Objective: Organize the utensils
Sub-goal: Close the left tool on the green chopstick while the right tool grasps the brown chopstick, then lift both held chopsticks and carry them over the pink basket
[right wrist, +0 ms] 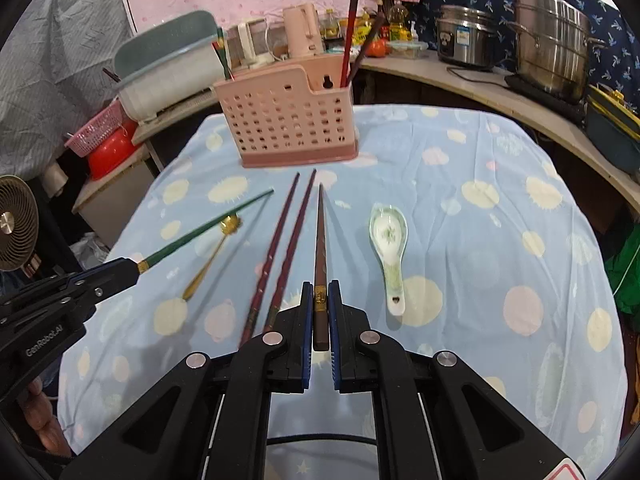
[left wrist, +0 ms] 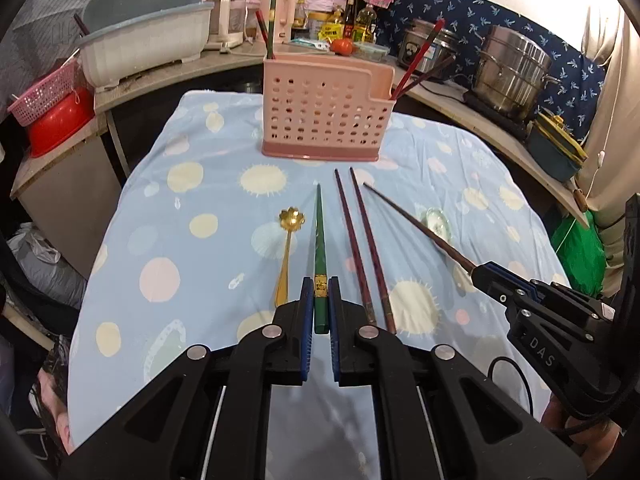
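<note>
My left gripper is shut on the thick end of a green chopstick, which points toward the pink utensil holder. My right gripper is shut on a brown chopstick, held off the cloth. Two dark red chopsticks lie side by side on the blue dotted tablecloth between the held ones. A gold flower-headed spoon lies left of the green chopstick. A white ceramic spoon lies to the right. The holder has several chopsticks standing in its end compartments.
A counter curves behind the table with a dish rack, a kettle, bottles, a tomato, a rice cooker and a steel pot. A pink basket on a red bowl stands left. A fan stands at the left.
</note>
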### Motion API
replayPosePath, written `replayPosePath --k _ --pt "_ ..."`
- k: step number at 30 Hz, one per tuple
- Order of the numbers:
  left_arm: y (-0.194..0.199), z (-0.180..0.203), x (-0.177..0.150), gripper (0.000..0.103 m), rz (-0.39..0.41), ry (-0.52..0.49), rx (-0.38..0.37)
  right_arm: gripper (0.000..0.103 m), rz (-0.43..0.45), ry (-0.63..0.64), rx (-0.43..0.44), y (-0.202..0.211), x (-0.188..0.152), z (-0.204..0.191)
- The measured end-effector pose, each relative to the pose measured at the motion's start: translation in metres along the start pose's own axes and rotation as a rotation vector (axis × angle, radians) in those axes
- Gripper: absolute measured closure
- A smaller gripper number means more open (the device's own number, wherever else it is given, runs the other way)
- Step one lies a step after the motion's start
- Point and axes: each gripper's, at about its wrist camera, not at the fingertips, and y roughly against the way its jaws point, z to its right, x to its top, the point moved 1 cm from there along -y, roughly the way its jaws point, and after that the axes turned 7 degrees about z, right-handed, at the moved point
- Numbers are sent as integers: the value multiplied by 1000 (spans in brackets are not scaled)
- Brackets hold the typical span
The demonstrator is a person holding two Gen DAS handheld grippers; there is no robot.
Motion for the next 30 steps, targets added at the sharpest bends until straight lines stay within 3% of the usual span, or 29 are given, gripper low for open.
replayPosePath --k 14,30 --pt "37 9 41 96 87 -3 -1 96 81 -18 25 40 33 -3" --pt "70 30 113 96 222 -40 -25 96 201 -9 42 75 89 -6"
